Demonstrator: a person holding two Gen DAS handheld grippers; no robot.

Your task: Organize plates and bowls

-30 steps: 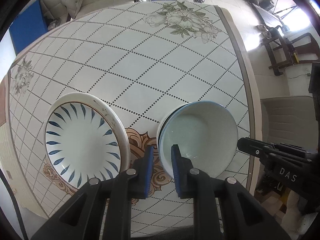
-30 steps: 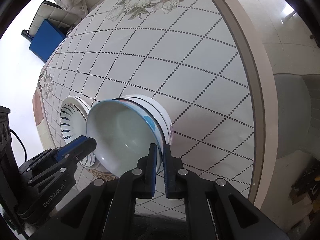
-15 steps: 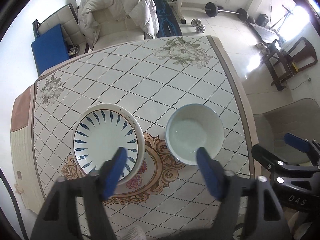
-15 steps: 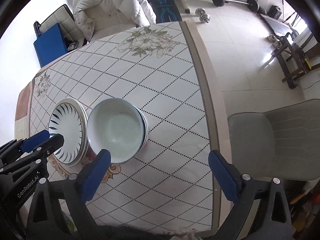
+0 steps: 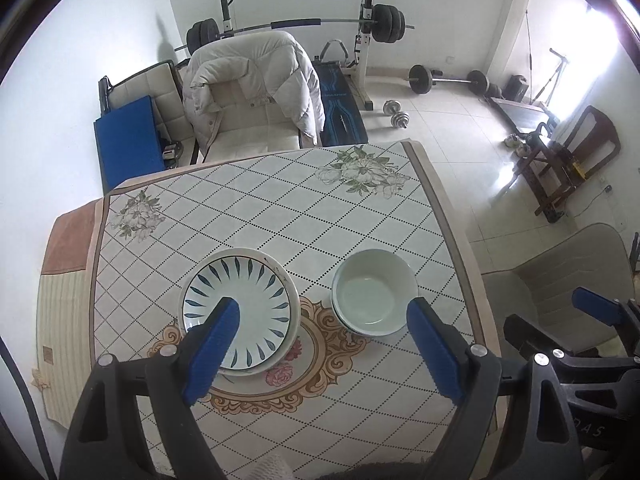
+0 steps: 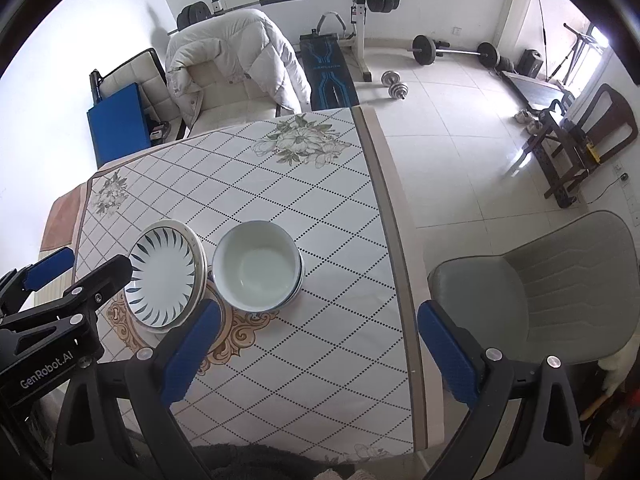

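- The left gripper (image 5: 322, 354) hangs above the near part of the table, looking steeply down on it, its blue-padded fingers (image 5: 212, 350) spread wide apart and holding nothing.
- The right gripper (image 6: 320, 354) hangs at a like height over the table's near right edge, also pointing down and forward, its jaws just as wide apart and empty; one of its pads lies over the tablecloth, the other over the table border beside the grey chair (image 6: 560, 292).
- In the right wrist view the left gripper's black body shows at the lower left, close beside the plates; in the left wrist view the right gripper's body shows at the lower right, off the table's edge.
- The stack of plates (image 5: 240, 312), the top one white with dark blue leaf strokes round its rim, sits on the near left part of the table (image 5: 256, 208), partly on the ornate gold medallion printed on the cloth.
- The stack of bowls (image 5: 374, 292), pale and nested one inside another, stands just to the right of the plates, near but apart from them, upright.
- Beyond them the diamond-patterned cloth runs to printed flowers at the far corners.
- Past the table a white puffy jacket (image 5: 256, 80) is draped over a cream chair, with a barbell rack (image 5: 360, 28) and dumbbells (image 5: 396, 114) on the tiled floor behind.
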